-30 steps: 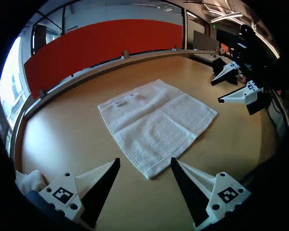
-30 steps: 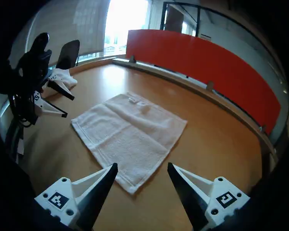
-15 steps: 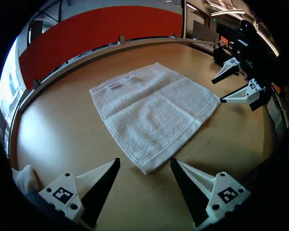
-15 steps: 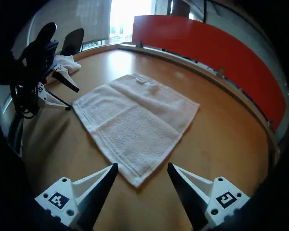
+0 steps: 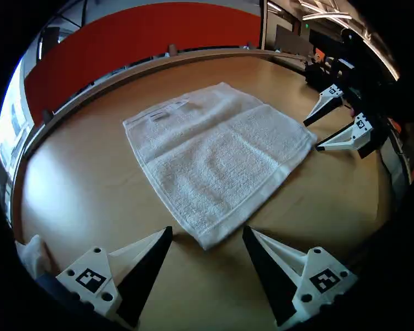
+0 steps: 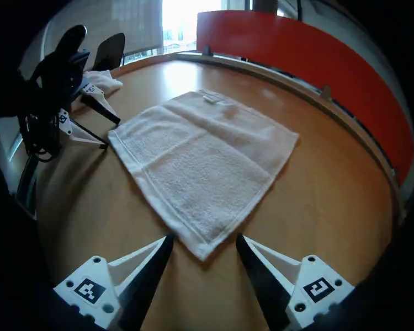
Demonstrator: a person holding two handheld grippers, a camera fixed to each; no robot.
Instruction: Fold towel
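Left gripper view: left gripper [image 5: 206, 229] is hovering, jaws apart, a corner of the towel [image 5: 218, 154] at 12 o'clock, flat on the table [image 5: 85, 182], right gripper [image 6: 205, 237] doing likewise; looks like pre-grasp, next needing both pinching corners.

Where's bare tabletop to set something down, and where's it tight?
Free: table between towel and red divider. Tight: the towel's two near corners, one at the open left gripper, one at the open right gripper.
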